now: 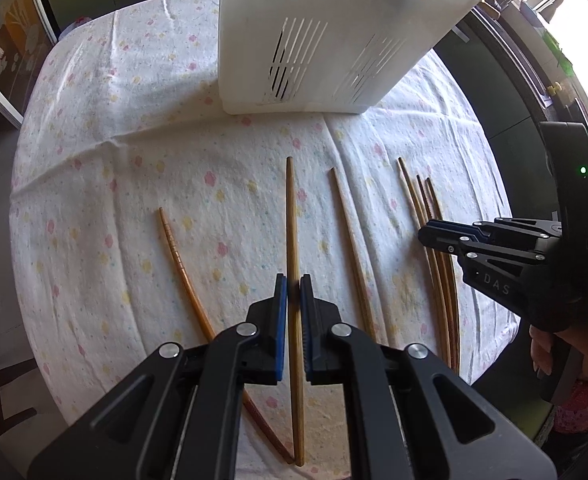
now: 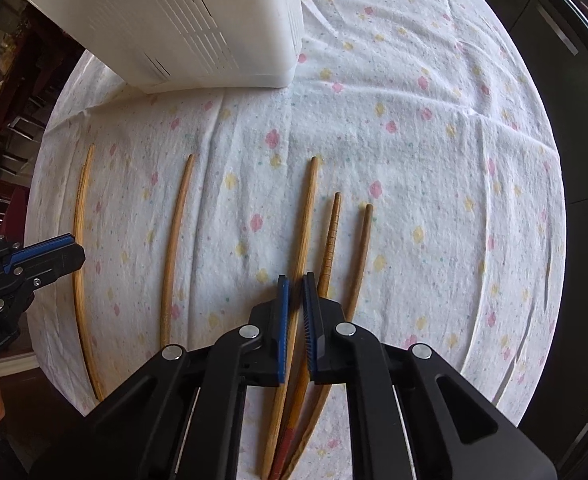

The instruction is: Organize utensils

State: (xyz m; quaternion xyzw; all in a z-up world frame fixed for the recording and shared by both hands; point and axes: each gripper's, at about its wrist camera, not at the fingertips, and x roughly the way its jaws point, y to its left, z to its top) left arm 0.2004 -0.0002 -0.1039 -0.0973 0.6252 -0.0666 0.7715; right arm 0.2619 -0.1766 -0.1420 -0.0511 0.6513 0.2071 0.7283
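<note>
Left gripper (image 1: 293, 284) straddles one chopstick (image 1: 292, 216) on the tabletop (image 1: 134, 160), jaws narrowly apart, not yet clamped; right gripper (image 2: 296, 284) likewise over the clustered chopsticks (image 2: 307, 220), risking grabbing two.

**A:** Where can you pass?

**B:** Your widest open stretch is the tablecloth (image 2: 433, 168) on the right, well apart from everything. On the far side the white slotted bin (image 1: 325, 40) stands in your way.

**A:** And near you?

**B:** Chopsticks lie in rows. The lone chopstick (image 1: 294, 280) sits in the narrow gap of your left gripper (image 1: 293, 284), with bare cloth lanes on both sides. Three chopsticks (image 2: 325, 248) crowd under your right gripper (image 2: 295, 286), touching at the near end.
</note>
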